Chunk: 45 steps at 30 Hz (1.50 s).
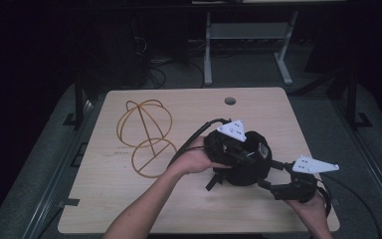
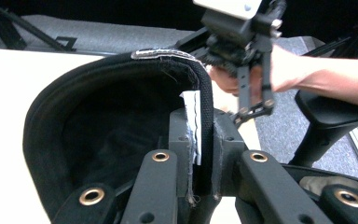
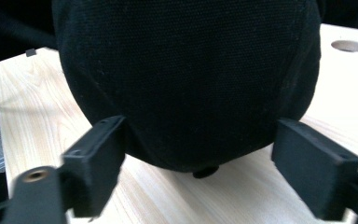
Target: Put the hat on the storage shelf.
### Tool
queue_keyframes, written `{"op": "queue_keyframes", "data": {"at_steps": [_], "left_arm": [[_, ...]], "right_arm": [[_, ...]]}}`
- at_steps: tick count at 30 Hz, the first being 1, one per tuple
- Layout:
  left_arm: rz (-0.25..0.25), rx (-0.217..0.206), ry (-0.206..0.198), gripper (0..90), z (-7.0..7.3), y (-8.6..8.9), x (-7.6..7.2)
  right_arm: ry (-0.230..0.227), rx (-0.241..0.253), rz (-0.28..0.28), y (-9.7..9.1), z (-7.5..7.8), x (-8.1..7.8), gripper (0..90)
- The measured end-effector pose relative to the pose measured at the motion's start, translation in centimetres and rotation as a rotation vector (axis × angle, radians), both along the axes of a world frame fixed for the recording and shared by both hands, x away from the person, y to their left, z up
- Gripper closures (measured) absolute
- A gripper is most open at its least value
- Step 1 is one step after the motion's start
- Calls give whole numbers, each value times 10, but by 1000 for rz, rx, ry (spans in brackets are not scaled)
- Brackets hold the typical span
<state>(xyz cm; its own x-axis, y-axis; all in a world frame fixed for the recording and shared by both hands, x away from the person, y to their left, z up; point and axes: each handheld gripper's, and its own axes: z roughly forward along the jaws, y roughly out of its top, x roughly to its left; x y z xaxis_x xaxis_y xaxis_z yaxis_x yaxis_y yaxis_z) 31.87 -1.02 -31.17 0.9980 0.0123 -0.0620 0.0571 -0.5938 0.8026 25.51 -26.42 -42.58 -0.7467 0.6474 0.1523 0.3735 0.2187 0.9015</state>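
- Black cloth cap (image 1: 243, 167) hung above the wooden tabletop (image 1: 129, 199), near its front right part, hollow side facing the left claw (image 2: 200, 186).
- Left claw was pressed together, pinching the cap's rim, with a white label (image 2: 192, 121) just inside.
- Right claw (image 3: 200, 154) stood spread on either side of the cap's crown, not clamping it.
- Wire frame (image 1: 146, 137) stood well to the left, with nothing inside it.

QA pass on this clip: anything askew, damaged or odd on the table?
Nothing damaged or spilled. The black cap is held off the wooden table, crown down and inside showing; the left claw is clamped on its rim beside the white label. The right claw stands open around the crown. The yellow wire stand lies tipped over, unused.
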Motion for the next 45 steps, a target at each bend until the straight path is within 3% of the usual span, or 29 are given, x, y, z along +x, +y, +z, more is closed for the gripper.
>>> {"op": "queue_keyframes", "data": {"at_steps": [2, 3, 4, 5, 6, 7, 8, 13, 14, 15, 19, 26, 33, 45], "left_arm": [[-16, -2, -2, 813, 2, -3, -2], [-19, 0, 2, 813, 3, -3, -3], [-27, 1, 2, 813, 3, -4, -4], [-33, 5, 1, 813, 4, -4, -5], [-37, 10, -6, 813, 5, -4, -6], [-37, 6, -7, 813, 6, -3, -6], [-38, 0, -7, 813, 7, -2, -6], [-38, 3, -5, 813, 9, 3, -6], [-35, -5, -5, 813, 9, 4, -6], [-27, -10, -5, 812, 11, 8, -6], [-9, -10, -9, 810, 10, 12, -5], [56, -25, -2, 779, 10, 27, 0], [111, -3, -22, 612, 12, 42, 1], [144, 28, -27, 530, 1, 67, -7]], "right_arm": [[-17, -3, 2, 0, 0, -1, 257], [-24, 1, 8, -1, 0, -2, 330], [-24, 1, 8, -1, 0, -2, 330], [-26, 13, 15, -1, 0, -1, 417], [-26, 13, 15, -1, 0, -1, 417], [-39, 8, 23, -1, 0, -1, 519], [-39, 8, 23, -1, 0, -1, 519], [-35, 18, 52, 0, 3, 3, 712], [-35, 18, 52, 0, 3, 3, 712], [-46, 45, 43, -2, 4, 4, 763], [-36, 71, 37, -5, 7, 3, 839], [-15, 52, 44, -4, 22, 5, 853], [13, 28, 40, -7, 40, 11, 856], [52, 30, 47, -11, 59, 19, 855]]}}
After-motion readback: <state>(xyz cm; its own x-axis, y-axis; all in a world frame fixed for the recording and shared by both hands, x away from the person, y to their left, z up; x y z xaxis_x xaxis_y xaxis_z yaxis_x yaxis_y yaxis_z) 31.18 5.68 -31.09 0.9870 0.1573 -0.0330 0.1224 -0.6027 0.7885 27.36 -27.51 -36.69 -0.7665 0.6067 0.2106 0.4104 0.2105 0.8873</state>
